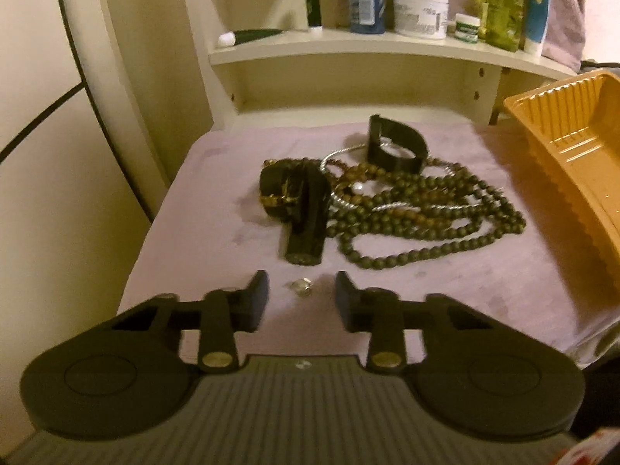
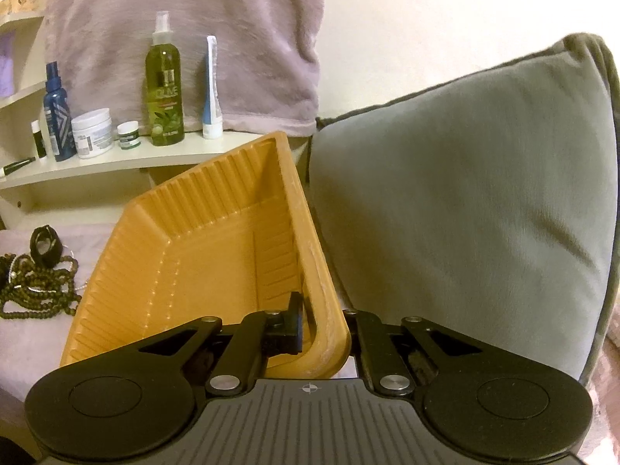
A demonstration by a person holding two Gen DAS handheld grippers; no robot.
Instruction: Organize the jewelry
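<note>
A small silver ring (image 1: 302, 286) lies on the lilac cloth (image 1: 201, 240) between the tips of my left gripper (image 1: 302, 290), whose jaws stand apart without touching it. Beyond it lies a heap of dark bead necklaces (image 1: 418, 213), a black watch with gold parts (image 1: 298, 209), a black strap loop (image 1: 395, 143) and a silver bangle (image 1: 341, 155). My right gripper (image 2: 325, 325) is shut on the near corner rim of the ribbed orange tray (image 2: 186, 271), one finger inside, one outside. The tray (image 1: 573, 147) is tilted and holds nothing I can see.
A cream shelf (image 1: 348, 44) behind the cloth carries bottles (image 2: 164, 93), jars (image 1: 420, 11) and tubes. A grey cushion (image 2: 465, 193) stands right beside the tray. A cream side panel (image 1: 128, 97) borders the cloth on the left. The necklace heap (image 2: 35, 286) lies left of the tray.
</note>
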